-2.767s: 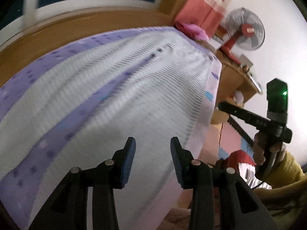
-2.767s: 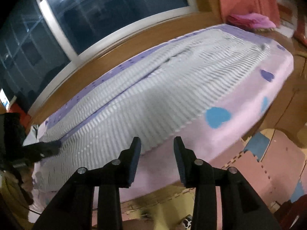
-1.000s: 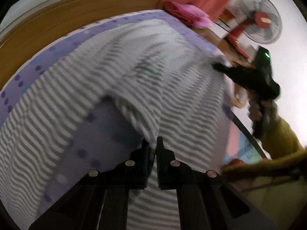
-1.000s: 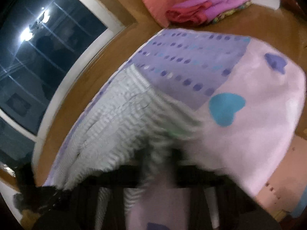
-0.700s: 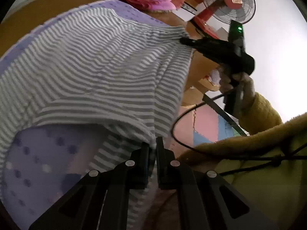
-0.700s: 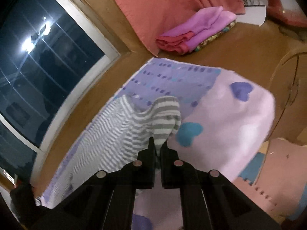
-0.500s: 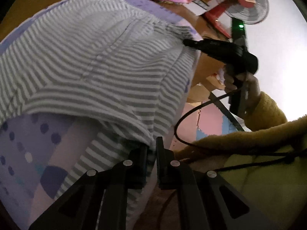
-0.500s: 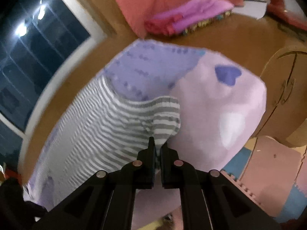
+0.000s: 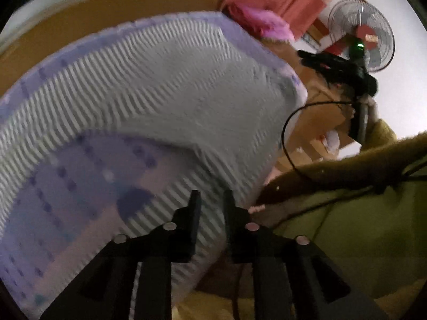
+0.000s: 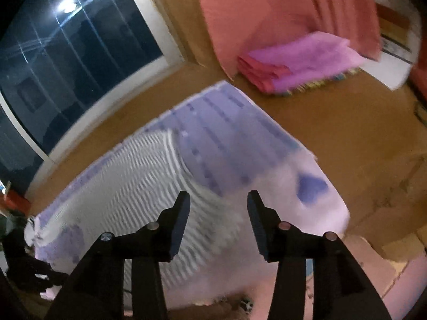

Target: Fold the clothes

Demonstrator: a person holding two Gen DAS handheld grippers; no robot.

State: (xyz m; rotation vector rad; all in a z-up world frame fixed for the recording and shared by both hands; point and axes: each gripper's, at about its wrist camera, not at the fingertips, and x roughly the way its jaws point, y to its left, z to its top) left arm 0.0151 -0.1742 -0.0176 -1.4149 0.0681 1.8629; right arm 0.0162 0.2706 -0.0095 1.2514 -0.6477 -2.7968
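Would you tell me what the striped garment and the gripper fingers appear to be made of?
The striped garment looks like soft matte woven or knit cloth: it curves limply over the bed. The right gripper fingers look like matte black plastic, rigid and straight-edged, though blur leaves this open.

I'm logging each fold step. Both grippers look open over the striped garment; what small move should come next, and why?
Probably reach back down for a fresh edge: the left gripper and right gripper are open, holding nothing, above the garment.

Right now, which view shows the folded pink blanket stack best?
The right wrist view: the folded pink blanket stack sits large and unobstructed on the wooden platform below the red curtain, layers visible. The left wrist view catches only a small blurred pink lump behind the striped garment.
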